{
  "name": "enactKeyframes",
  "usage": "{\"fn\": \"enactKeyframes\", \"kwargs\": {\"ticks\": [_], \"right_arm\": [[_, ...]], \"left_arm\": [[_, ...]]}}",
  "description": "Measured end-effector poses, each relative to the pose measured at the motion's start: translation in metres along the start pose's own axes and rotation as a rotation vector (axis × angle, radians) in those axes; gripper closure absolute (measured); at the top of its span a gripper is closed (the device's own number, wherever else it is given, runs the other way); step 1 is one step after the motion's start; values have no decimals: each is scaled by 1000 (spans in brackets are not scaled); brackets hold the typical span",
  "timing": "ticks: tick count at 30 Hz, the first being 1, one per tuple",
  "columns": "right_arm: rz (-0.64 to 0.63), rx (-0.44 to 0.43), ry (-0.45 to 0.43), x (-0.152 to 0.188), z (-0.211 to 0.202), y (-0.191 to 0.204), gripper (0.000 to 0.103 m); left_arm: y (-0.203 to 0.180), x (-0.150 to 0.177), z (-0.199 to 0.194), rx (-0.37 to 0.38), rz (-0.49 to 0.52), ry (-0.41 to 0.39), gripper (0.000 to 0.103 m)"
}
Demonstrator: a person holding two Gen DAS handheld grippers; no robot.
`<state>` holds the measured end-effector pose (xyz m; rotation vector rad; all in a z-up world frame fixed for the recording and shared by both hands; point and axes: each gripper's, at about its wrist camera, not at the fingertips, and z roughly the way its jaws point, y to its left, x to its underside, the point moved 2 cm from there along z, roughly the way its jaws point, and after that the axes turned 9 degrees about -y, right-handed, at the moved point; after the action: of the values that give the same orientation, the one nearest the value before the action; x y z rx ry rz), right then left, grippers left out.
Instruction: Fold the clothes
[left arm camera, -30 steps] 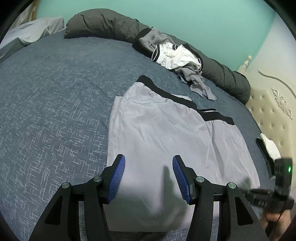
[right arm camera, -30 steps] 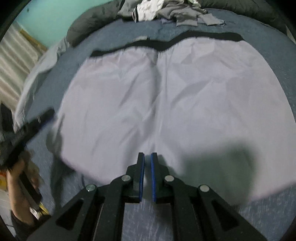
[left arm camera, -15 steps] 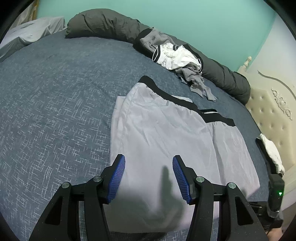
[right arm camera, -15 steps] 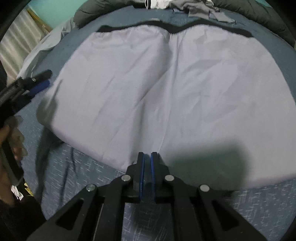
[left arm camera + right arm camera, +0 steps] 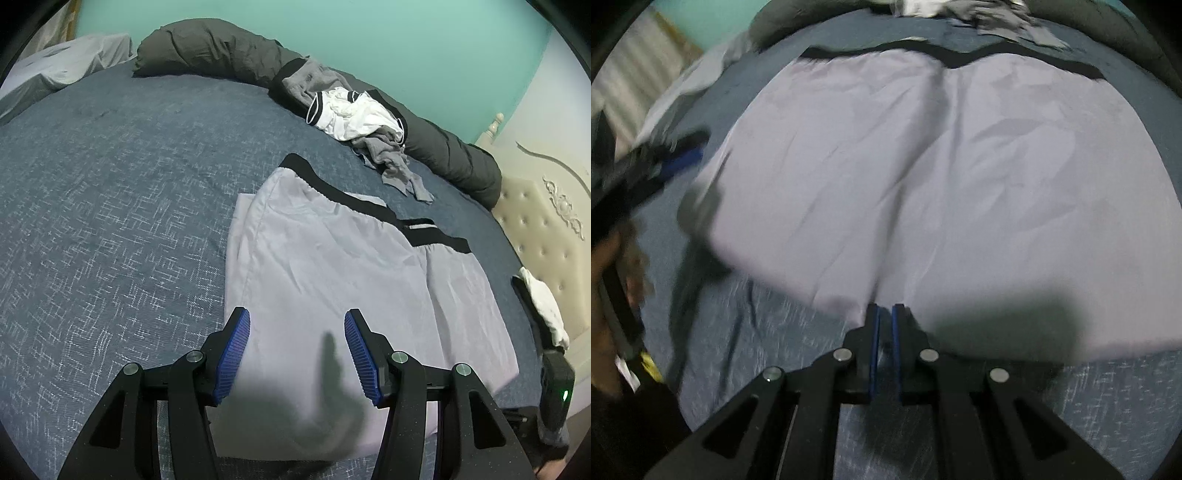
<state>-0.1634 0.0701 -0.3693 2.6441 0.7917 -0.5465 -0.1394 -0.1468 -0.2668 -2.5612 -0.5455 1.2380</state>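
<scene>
Shorts (image 5: 332,280) of pale lilac cloth with a black waistband (image 5: 332,192) lie spread flat on the blue-grey bedspread (image 5: 110,221), and we see them in both views (image 5: 960,177). In our left wrist view the waistband is on the far side and the leg hems are close to us. Our left gripper (image 5: 297,325) hangs over the near left part of the shorts with its blue pads well apart, about half open, and nothing is between them; its shadow falls on the cloth below. Our right gripper (image 5: 884,314) is at the near hem of the shorts, just where the two legs meet, and its jaws are closed almost completely. A thin bit of something pale shows in the slit between the pads, but we cannot tell if the hem is really pinched there or only lies behind. In this right wrist view the left gripper (image 5: 665,162) appears blurred at the left edge, with the hand (image 5: 613,266) that carries it. Farther on the bed, near a long dark grey bolster (image 5: 221,51), there is a small heap of other clothes (image 5: 354,118), white and grey. A cream tufted headboard (image 5: 546,229) stands at the right, and the wall (image 5: 406,44) behind is mint green.
</scene>
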Motion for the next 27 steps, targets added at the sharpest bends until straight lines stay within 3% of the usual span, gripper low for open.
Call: {"fn": "enactKeyframes", "kwargs": {"ticks": [4,12,17,21,27], "right_arm": [[27,-14,31,10,4,-2,98],[93,-42,-64,4,-37,-18,98],[159,-34,-119,17,-71,-44,98],[208,-27,-149,27,-92,-69,98],[231,-19,-180,26,-114,-86,98]], "left_arm": [[0,0,-5,2,-4,-1,45],[20,2,-22,-6,-70,-1,45],[49,10,-32,-9,-186,16,35],[66,19,-35,-33,-220,51,31],[79,34,-26,45,-310,125,26]]}}
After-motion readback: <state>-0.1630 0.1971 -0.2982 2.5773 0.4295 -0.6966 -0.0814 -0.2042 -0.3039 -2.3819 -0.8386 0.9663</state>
